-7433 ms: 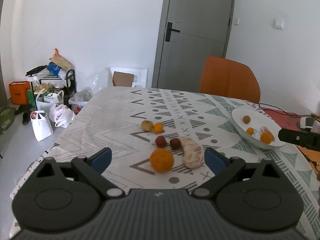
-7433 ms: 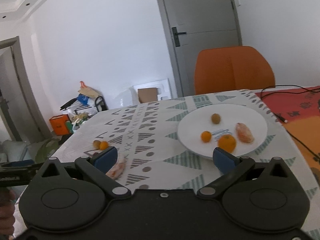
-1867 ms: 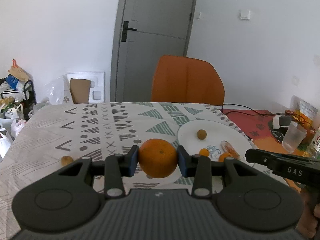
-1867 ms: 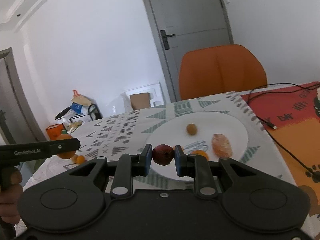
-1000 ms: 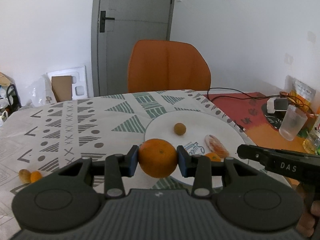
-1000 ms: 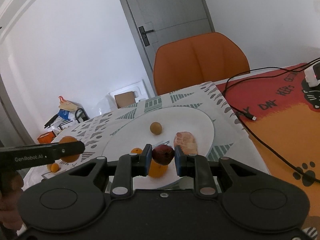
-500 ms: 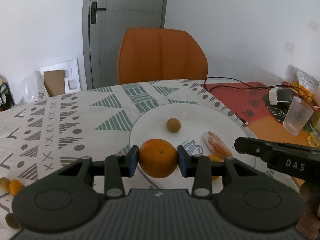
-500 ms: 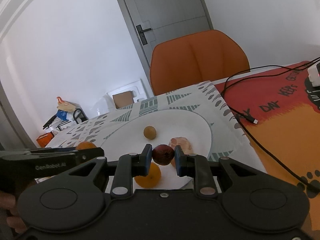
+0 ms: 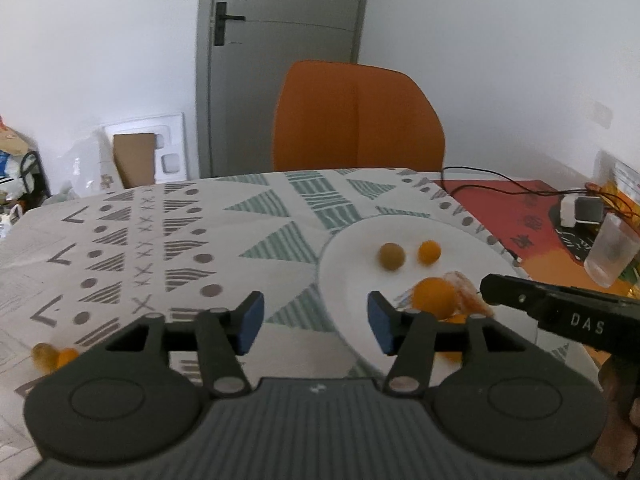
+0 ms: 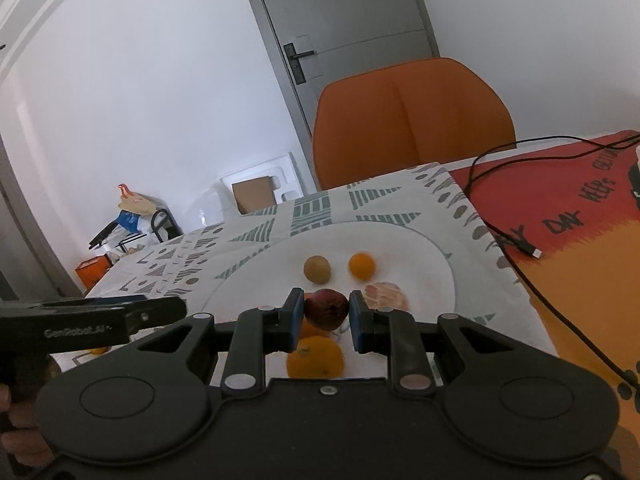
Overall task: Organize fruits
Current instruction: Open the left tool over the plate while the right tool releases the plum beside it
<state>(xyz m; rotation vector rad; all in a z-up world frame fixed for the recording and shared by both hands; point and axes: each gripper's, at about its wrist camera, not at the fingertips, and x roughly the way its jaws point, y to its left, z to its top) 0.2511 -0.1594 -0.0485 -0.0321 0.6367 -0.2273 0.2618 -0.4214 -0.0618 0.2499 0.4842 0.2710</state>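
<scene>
Our right hand-held gripper [image 10: 323, 317] squeezes the dark red fruit [image 10: 326, 309] right above the white plate [image 10: 438, 276], so it only goes down, while our left hand-held gripper [image 9: 316, 323] has just been opening, empty, beside the big orange [image 9: 434, 297] on that plate.

A plate [image 9: 340, 256] is sitting on the table [image 9: 168, 240], with a chair [image 9: 356, 116] standing behind the table's far edge. In the plate, a small round fruit [image 9: 392, 256] is lying just left of a tiny orange [image 9: 429, 252], and a bigger orange [image 9: 434, 298] is lying nearer the camera. A cup [image 9: 610, 256] is standing well right of the plate.
</scene>
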